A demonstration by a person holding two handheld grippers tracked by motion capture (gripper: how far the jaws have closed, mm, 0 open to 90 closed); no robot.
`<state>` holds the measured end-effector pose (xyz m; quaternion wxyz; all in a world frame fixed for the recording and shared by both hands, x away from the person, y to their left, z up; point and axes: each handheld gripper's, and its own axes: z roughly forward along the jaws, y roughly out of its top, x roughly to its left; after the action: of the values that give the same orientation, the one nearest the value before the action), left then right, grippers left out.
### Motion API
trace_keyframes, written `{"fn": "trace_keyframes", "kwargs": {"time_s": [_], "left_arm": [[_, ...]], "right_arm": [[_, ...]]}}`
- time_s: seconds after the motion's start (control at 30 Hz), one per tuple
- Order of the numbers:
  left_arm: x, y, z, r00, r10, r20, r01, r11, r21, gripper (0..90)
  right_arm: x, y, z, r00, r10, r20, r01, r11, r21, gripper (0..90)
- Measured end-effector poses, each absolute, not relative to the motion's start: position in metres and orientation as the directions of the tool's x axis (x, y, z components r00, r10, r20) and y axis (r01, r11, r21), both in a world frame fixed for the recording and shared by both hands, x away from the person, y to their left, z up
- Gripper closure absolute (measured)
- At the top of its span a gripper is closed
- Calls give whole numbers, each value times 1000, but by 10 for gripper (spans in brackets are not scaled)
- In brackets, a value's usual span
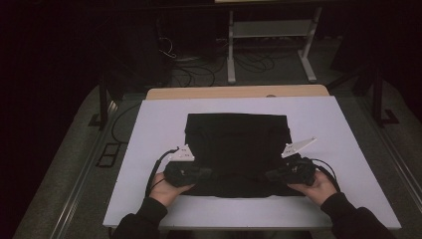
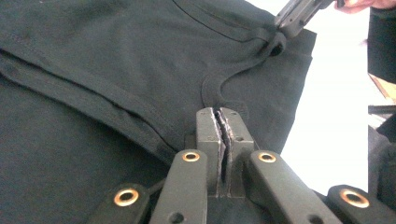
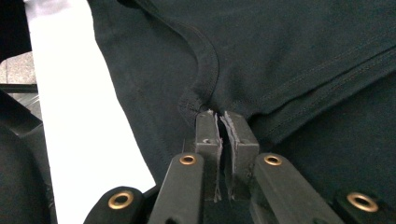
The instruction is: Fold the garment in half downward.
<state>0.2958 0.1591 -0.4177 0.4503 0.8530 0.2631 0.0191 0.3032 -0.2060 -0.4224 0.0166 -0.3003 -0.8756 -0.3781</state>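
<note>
A black T-shirt (image 1: pixel 236 142) lies folded flat on the white board (image 1: pixel 149 124). Both grippers are at its near edge, pointing inward toward each other. My left gripper (image 1: pixel 206 173) is shut, its pads pinching the cloth beside the curved neck seam (image 2: pixel 212 86). My right gripper (image 1: pixel 271 175) is likewise shut on the shirt, clamped right at the ribbed collar (image 3: pixel 205 65). In the left gripper view the right gripper (image 2: pixel 292 18) appears far off, nipping a fold of the same shirt (image 2: pixel 116 56). A stitched hem (image 3: pixel 327 74) runs past the right jaws.
The white board rests on a wooden table (image 1: pixel 234 91) whose far edge shows beyond it. Bare white margin (image 1: pixel 343 129) surrounds the shirt. A metal stand (image 1: pixel 271 30) and floor cables (image 1: pixel 194 64) lie in the dark beyond the table.
</note>
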Motion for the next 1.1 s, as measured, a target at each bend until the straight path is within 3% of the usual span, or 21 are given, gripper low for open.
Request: {"fn": "trace_keyframes", "kwargs": {"time_s": [1.1], "left_arm": [[269,159,-424,892,409,-193,412,-557,721,867]], "right_arm": [[280,-206,-428,-833,480,276,539,589,602,841]]}}
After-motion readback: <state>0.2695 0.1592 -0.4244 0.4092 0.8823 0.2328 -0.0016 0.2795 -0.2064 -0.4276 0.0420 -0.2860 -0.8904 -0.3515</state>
